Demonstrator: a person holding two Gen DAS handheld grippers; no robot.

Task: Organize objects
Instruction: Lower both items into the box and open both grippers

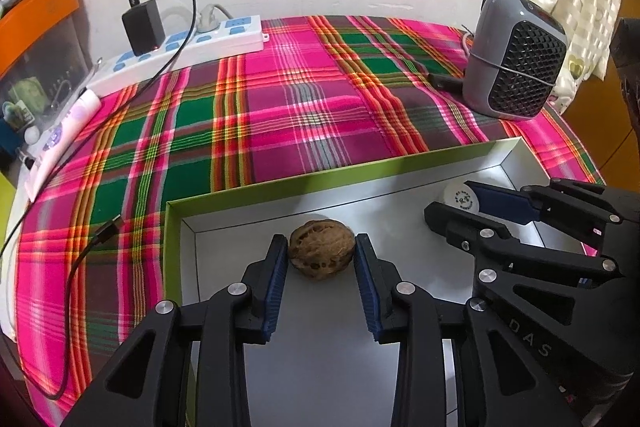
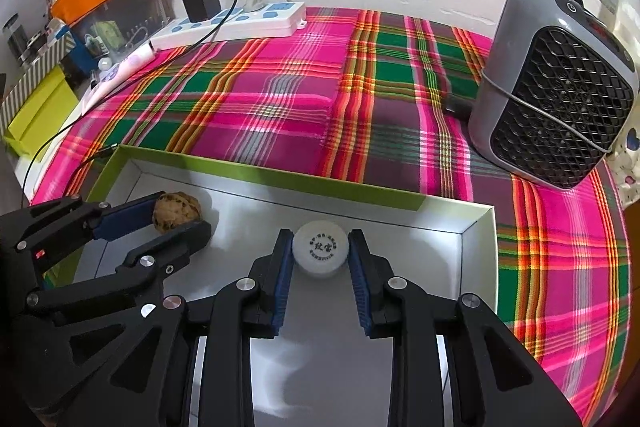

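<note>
Gripping the walnut (image 1: pixel 322 255) between both pads, left gripper (image 1: pixel 321 250) sits low inside the box (image 1: pixel 248 195), near its left wall. Right gripper (image 2: pixel 320 251) clamps the white ball (image 2: pixel 320 253) the same way, near the box's far right corner; printed mark faces the camera. Both objects look at or just above the grey floor, contact unclear. Box sits on plaid cloth (image 1: pixel 280 99); heater (image 1: pixel 516 67) far right, power strip (image 1: pixel 180 47) far left.
</note>
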